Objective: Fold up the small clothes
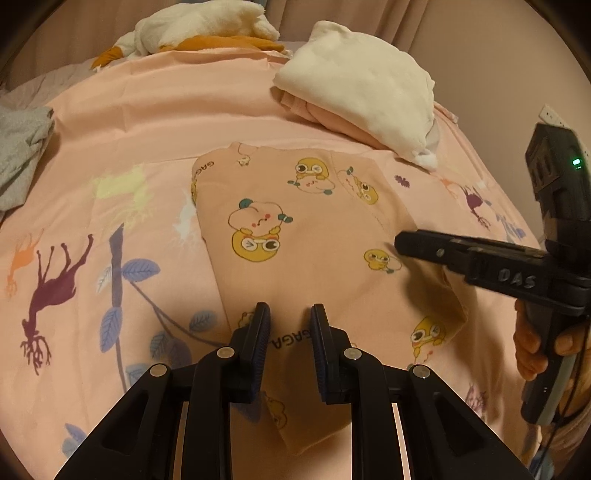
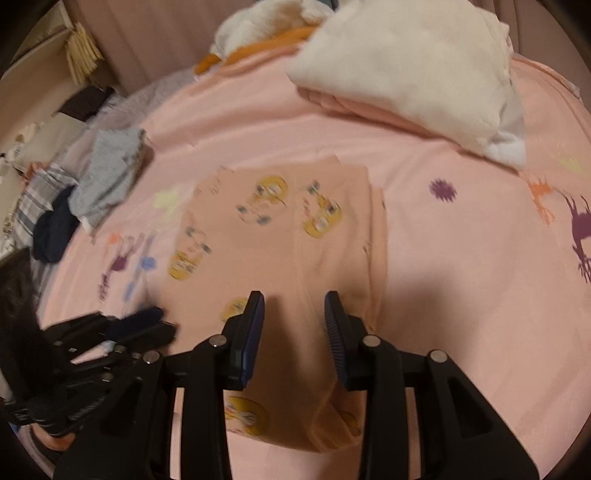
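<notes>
Garment (image 1: 295,236), peach w/ yellow duck print, lies spread on the pink sheet (image 1: 166,122), roughly mid-bed, near edge bunched & lifted toward both cams. Left claw (image 1: 287,314) sits over that near edge, pointing steeply down; jaws a narrow gap apart, printed cloth shows between them, but can't tell if pads actually pinch it. Right claw (image 2: 294,302) over the same near edge further along the garment, jaws a bit wider, cloth rising up between them in a fold; grip likewise can't be confirmed, view is blurred. In left cam the right claw comes in from the garment's right side, a hand (image 1: 535,343) around its handle, green light on the body. In right cam the left claw (image 2: 147,325) shows just beside the garment's left edge. Beyond the garment, far side: cream folded pile (image 1: 362,92) stacked on pink cloth, well apart from the garment. Further back, a white/orange plush (image 1: 199,29) at the head of the bed. Left of the garment: grey cloth (image 2: 110,173) heaped near a dark item (image 2: 55,225) & plaid fabric (image 2: 40,192) at bed edge. Sheet print: purple deer, blue leaves around the garment.
</notes>
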Tool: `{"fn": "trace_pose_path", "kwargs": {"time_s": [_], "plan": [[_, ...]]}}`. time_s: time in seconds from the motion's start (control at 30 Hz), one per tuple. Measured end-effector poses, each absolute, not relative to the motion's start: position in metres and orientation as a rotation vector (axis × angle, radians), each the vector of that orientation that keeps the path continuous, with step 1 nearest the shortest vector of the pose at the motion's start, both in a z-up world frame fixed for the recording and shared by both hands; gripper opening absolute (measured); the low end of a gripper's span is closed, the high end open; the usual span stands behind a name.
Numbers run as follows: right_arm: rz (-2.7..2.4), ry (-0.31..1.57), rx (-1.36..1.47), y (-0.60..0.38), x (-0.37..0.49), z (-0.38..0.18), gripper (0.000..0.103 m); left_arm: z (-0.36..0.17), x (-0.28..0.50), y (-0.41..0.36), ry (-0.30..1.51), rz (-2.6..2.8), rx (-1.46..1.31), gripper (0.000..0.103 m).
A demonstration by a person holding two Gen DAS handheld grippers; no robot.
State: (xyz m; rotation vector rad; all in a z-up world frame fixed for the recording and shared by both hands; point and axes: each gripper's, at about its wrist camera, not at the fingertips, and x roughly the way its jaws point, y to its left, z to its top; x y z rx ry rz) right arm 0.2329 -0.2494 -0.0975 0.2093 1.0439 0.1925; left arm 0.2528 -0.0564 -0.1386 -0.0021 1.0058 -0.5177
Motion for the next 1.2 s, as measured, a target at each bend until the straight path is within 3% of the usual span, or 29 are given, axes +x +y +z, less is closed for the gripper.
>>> {"fn": "trace_pose_path", "kwargs": {"time_s": [0.37, 1.2], "plan": [[0.201, 0.983, 0.242, -0.246, 0.217, -0.082, 0.035, -0.132, 0.242, -0.051, 1.016, -0.527, -0.017, 0.019], [0.161, 1.063, 0.267, -0.247, 0.194, -0.102, 0.034, -0.144, 0.221, -0.054, 1.056, -0.547, 0.027, 0.019]]}}
